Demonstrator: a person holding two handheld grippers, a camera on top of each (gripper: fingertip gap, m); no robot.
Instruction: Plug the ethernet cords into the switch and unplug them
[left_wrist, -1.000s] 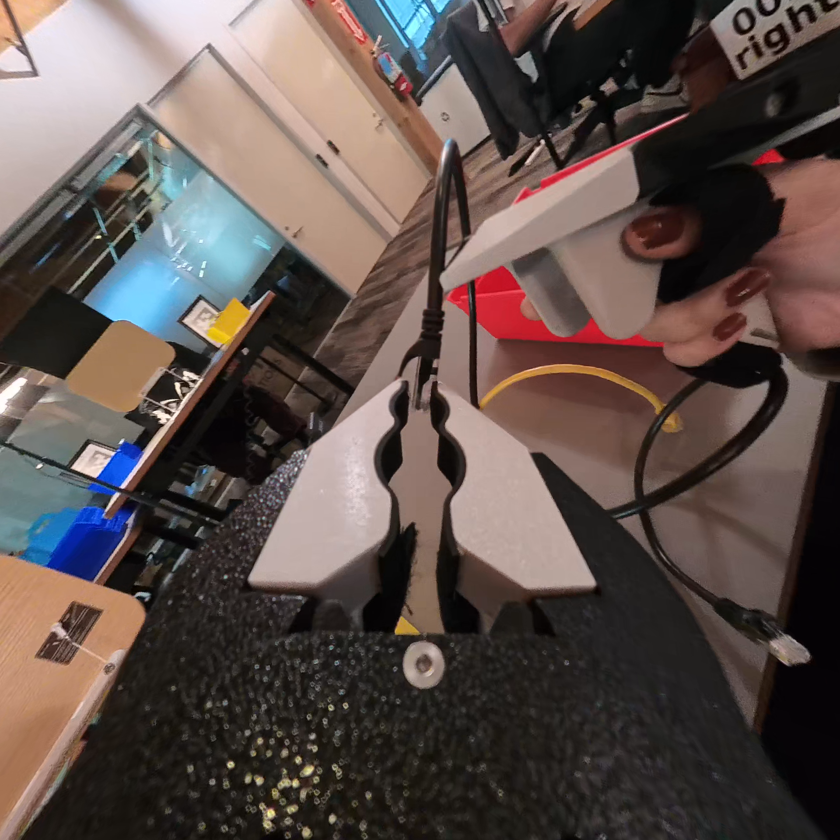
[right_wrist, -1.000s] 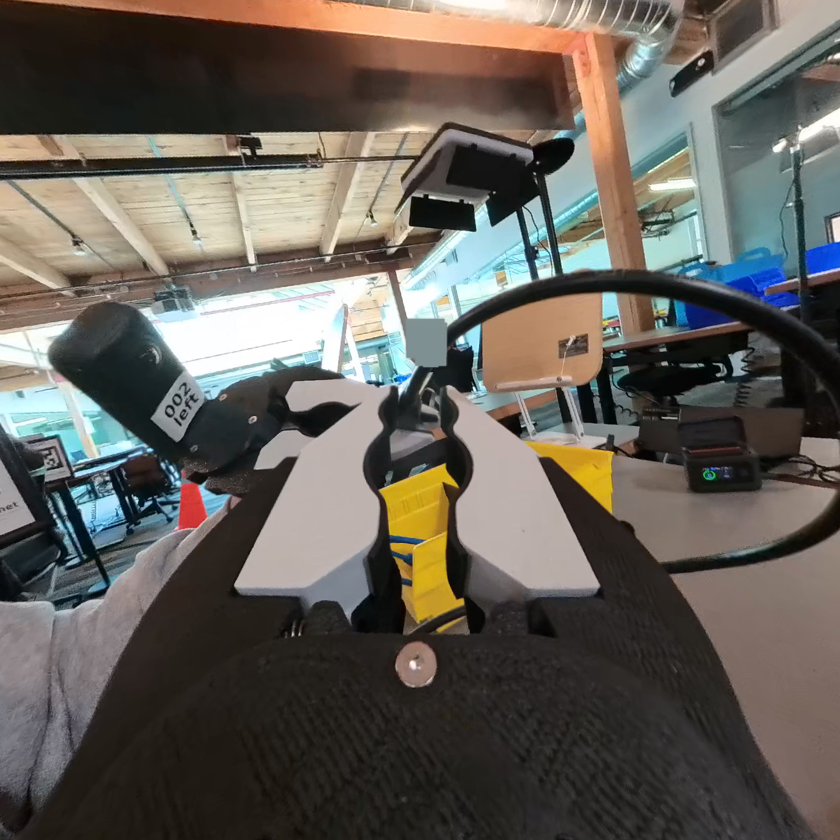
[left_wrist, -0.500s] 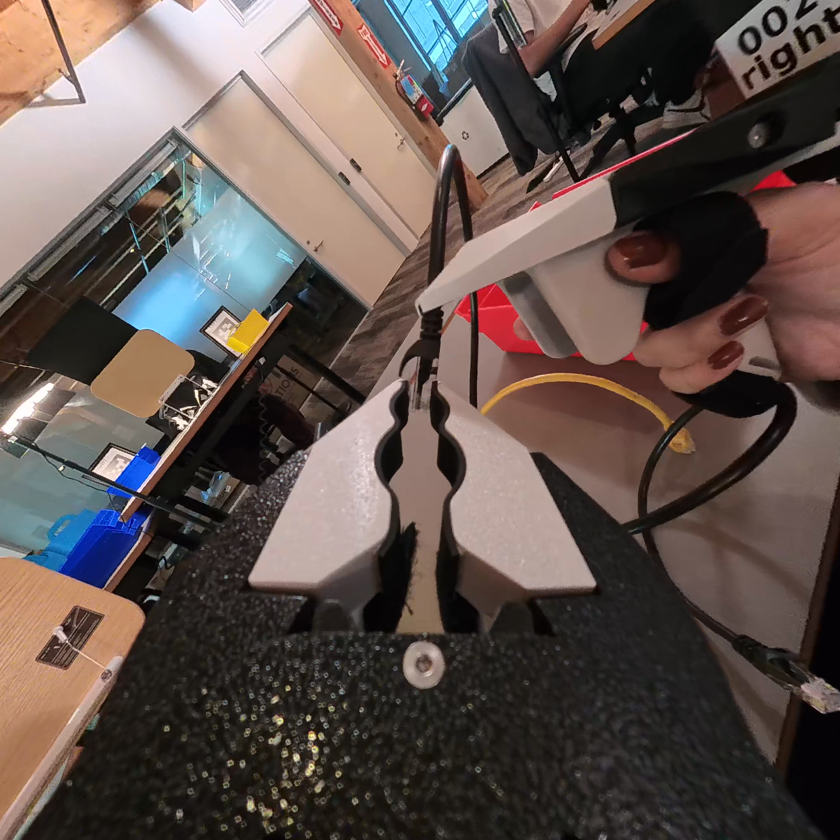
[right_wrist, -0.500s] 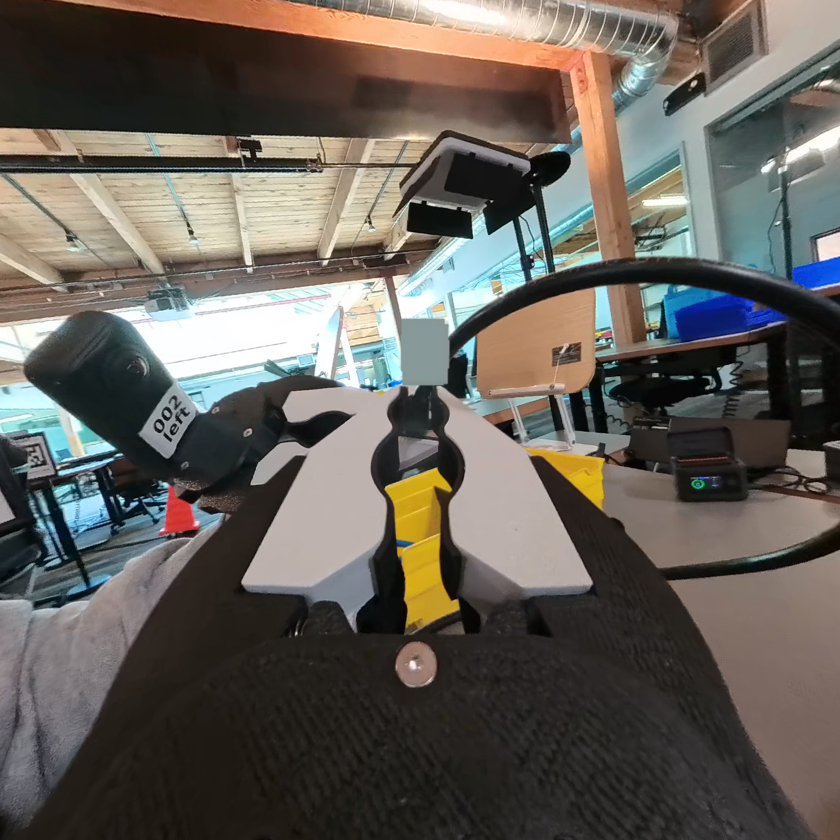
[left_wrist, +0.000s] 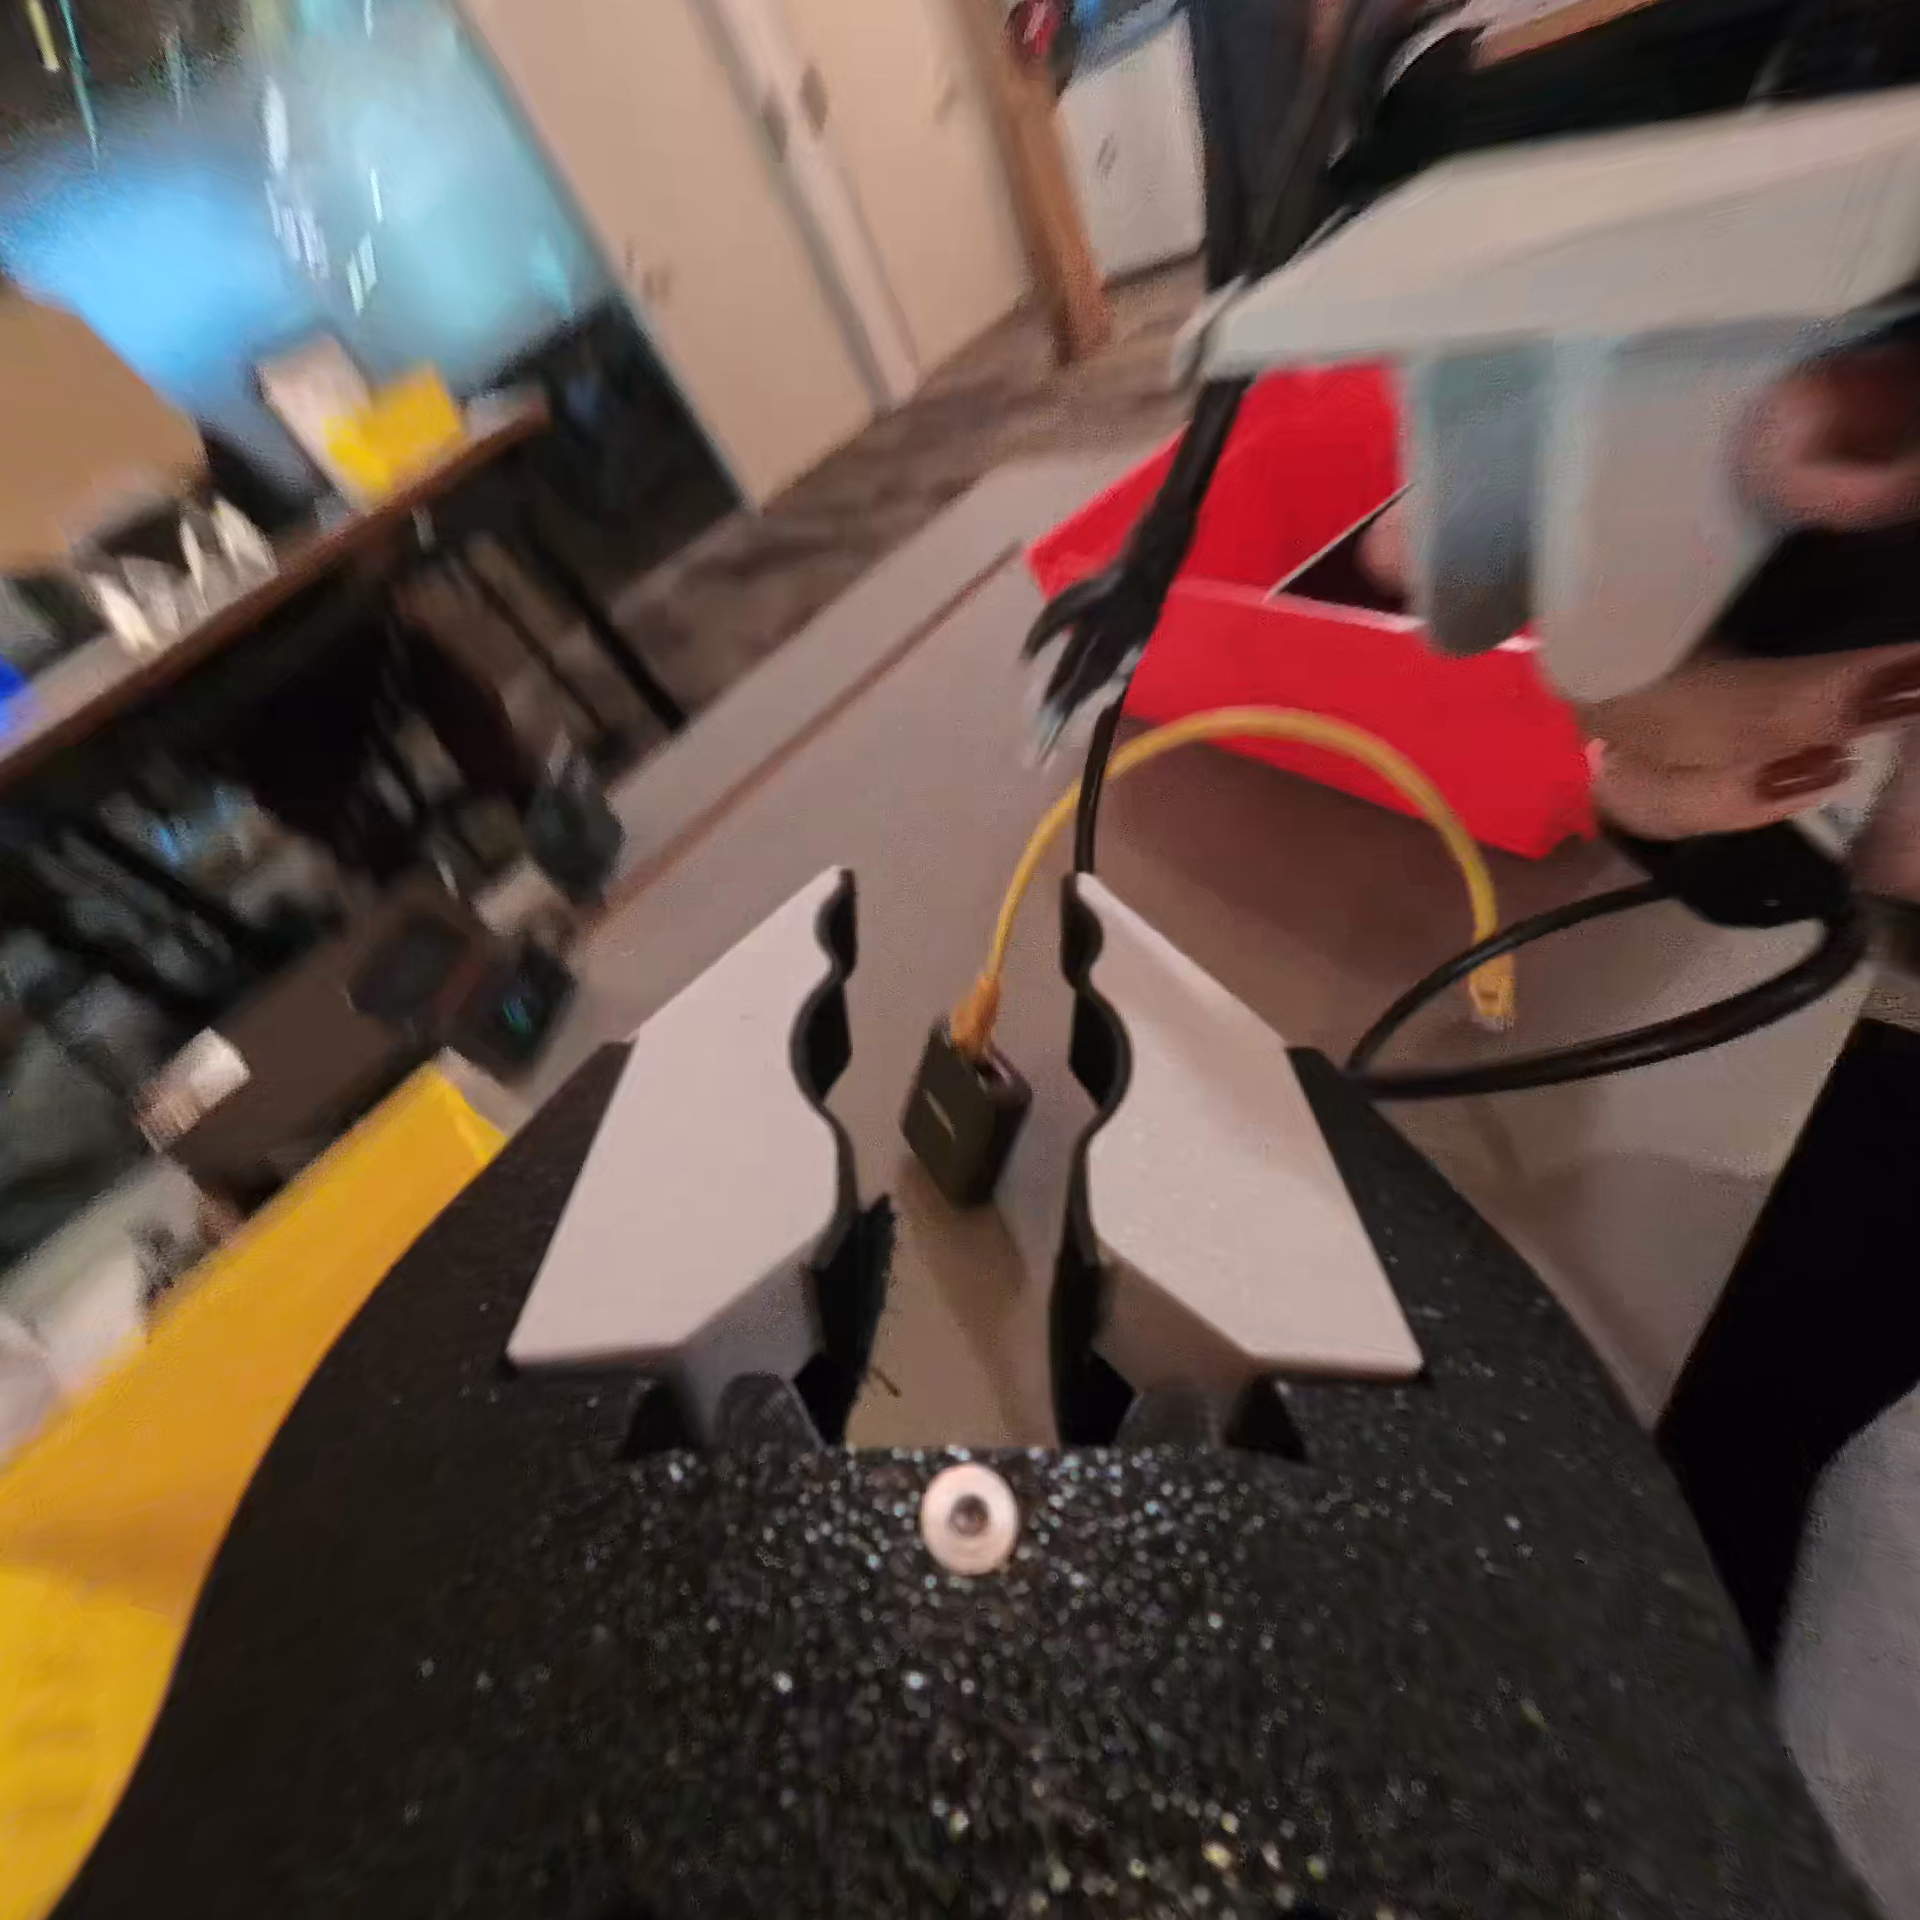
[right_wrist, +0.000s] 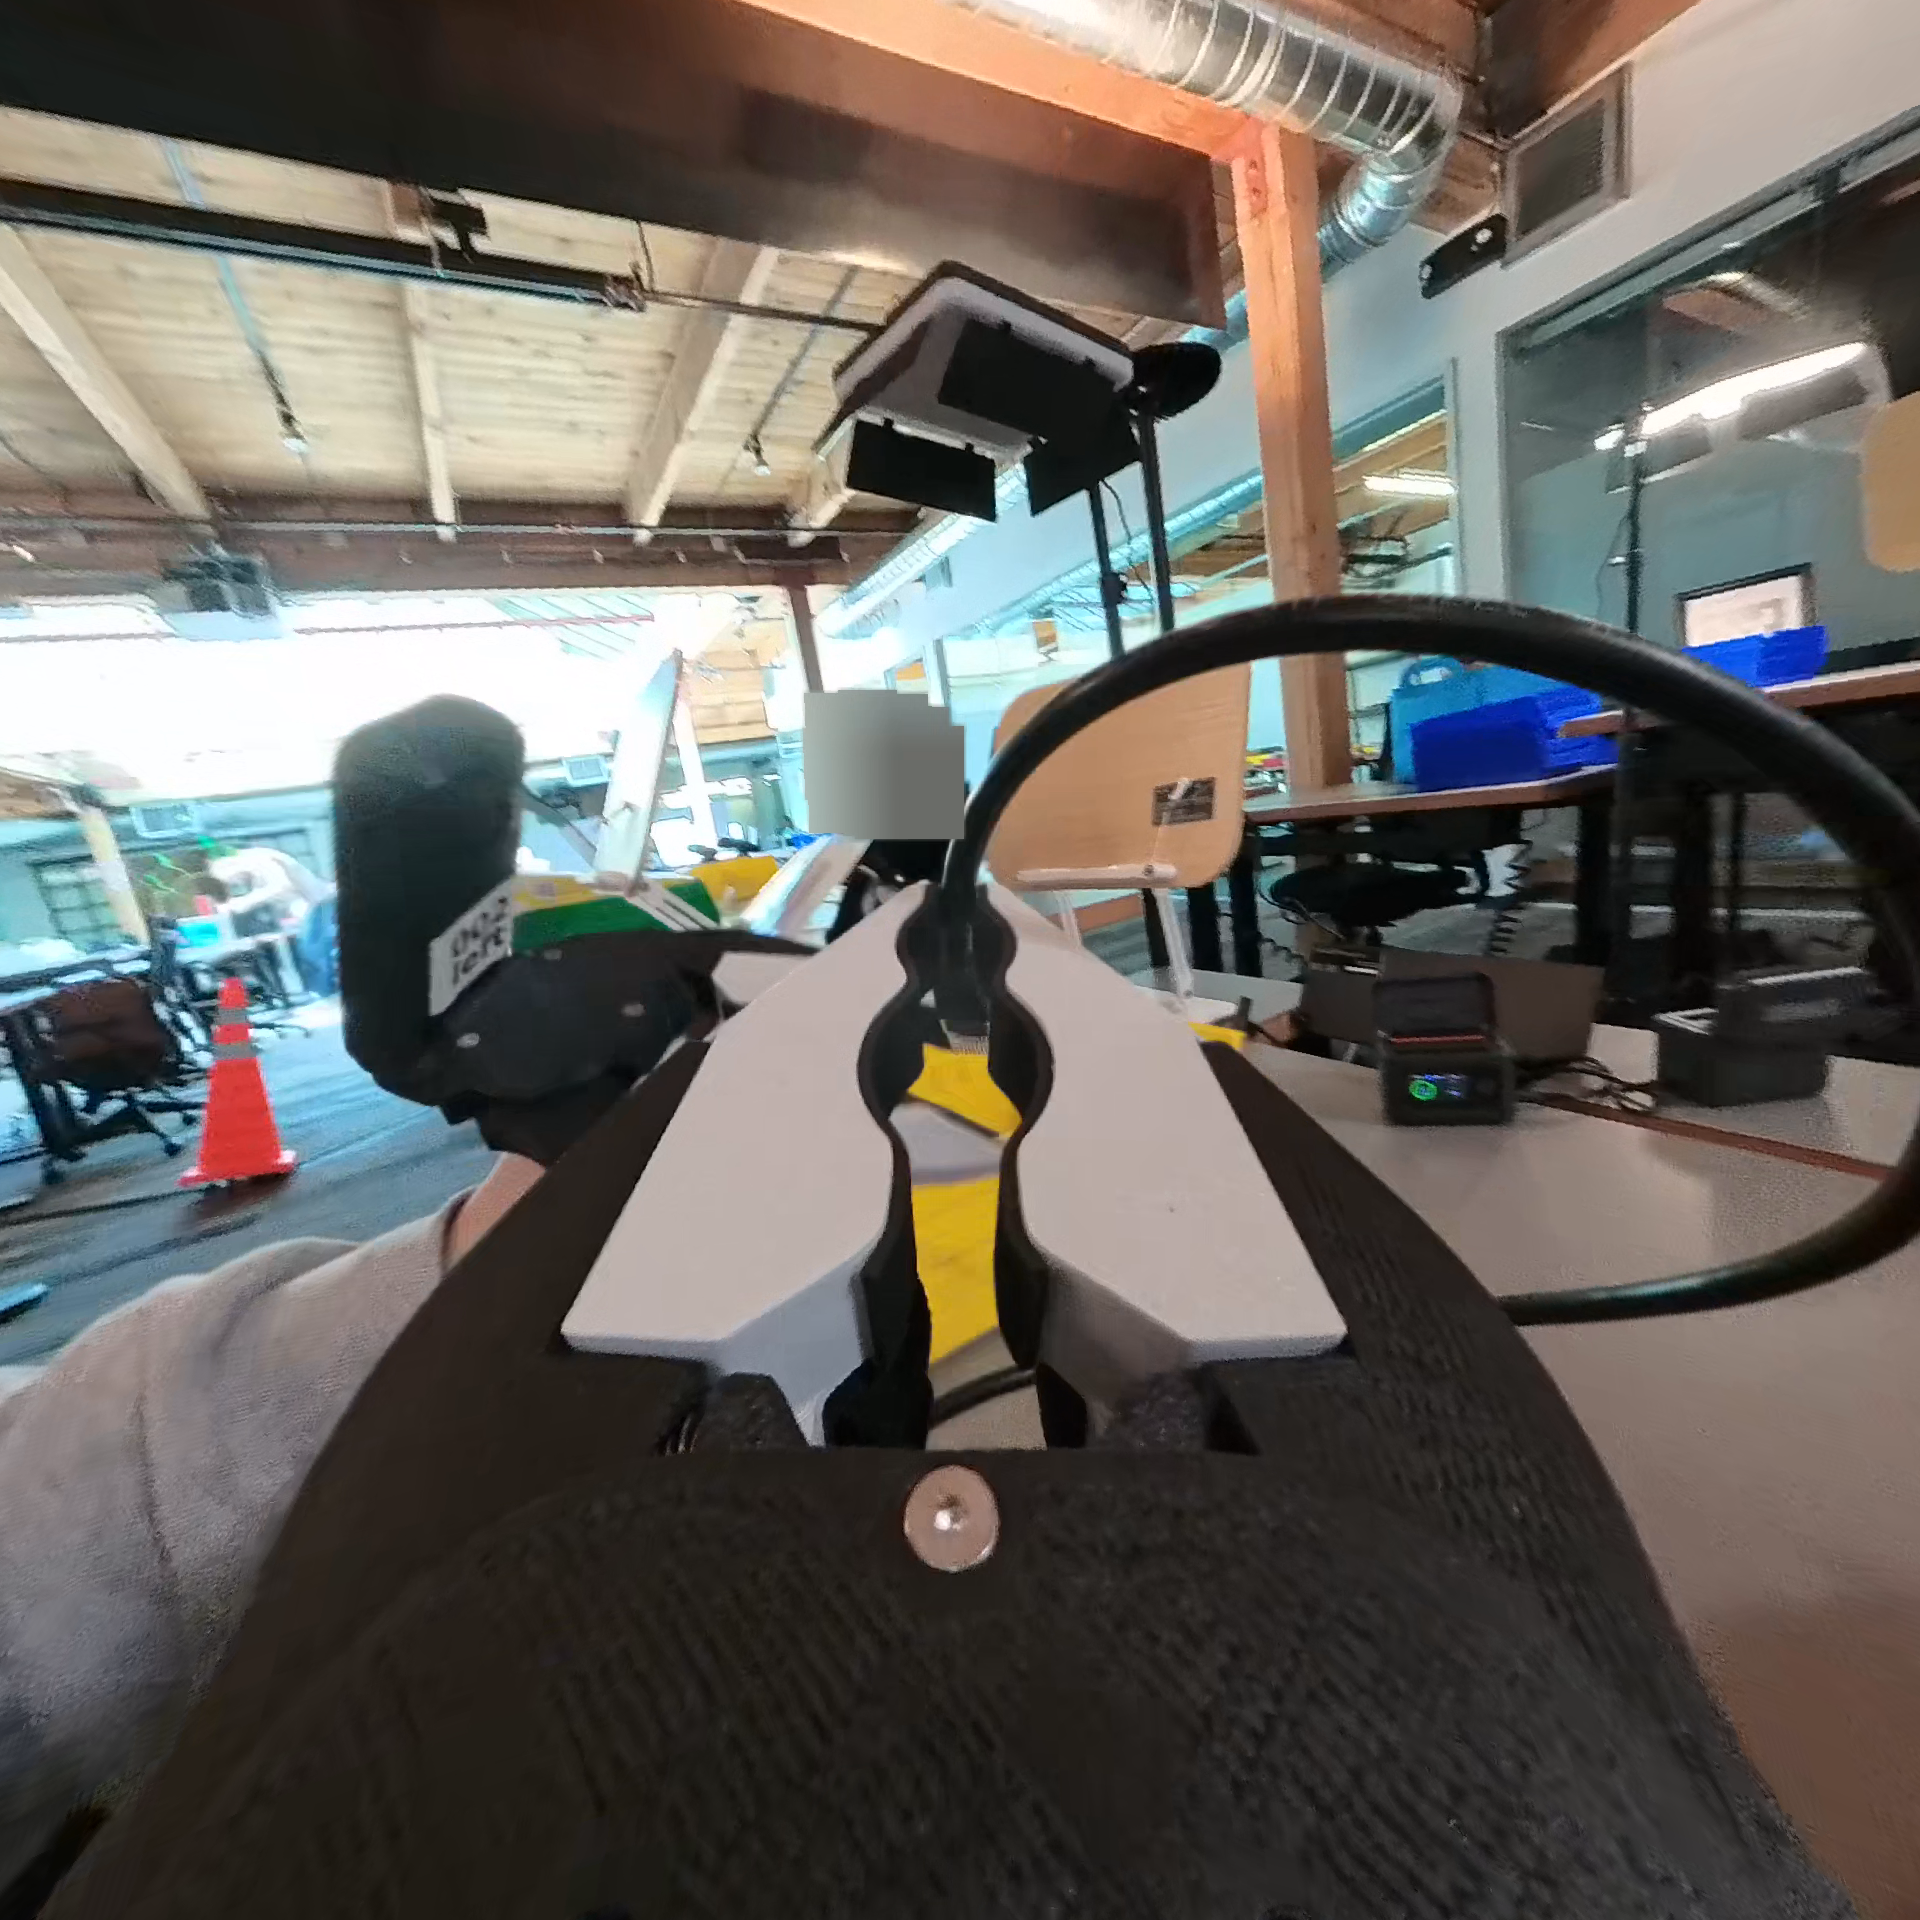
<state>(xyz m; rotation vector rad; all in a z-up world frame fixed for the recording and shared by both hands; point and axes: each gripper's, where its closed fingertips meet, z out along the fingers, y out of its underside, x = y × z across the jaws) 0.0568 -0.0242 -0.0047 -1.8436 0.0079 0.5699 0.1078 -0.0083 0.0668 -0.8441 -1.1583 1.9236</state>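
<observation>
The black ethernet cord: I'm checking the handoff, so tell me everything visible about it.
The black ethernet cord is a glossy round cable. Its plug end, with a black boot and clear connector tip, is pinched between the fingertips of the right gripper, tip pointing back toward the camera. From there it arcs up and right in a wide loop and comes down onto the grey table. In the left wrist view the plug hangs, blurred, below the right gripper; the left gripper is open, clear of it.

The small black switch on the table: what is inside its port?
In the switch, one end of the yellow cord is plugged in. The plug itself is hidden inside; whether other ports exist cannot be seen.
</observation>
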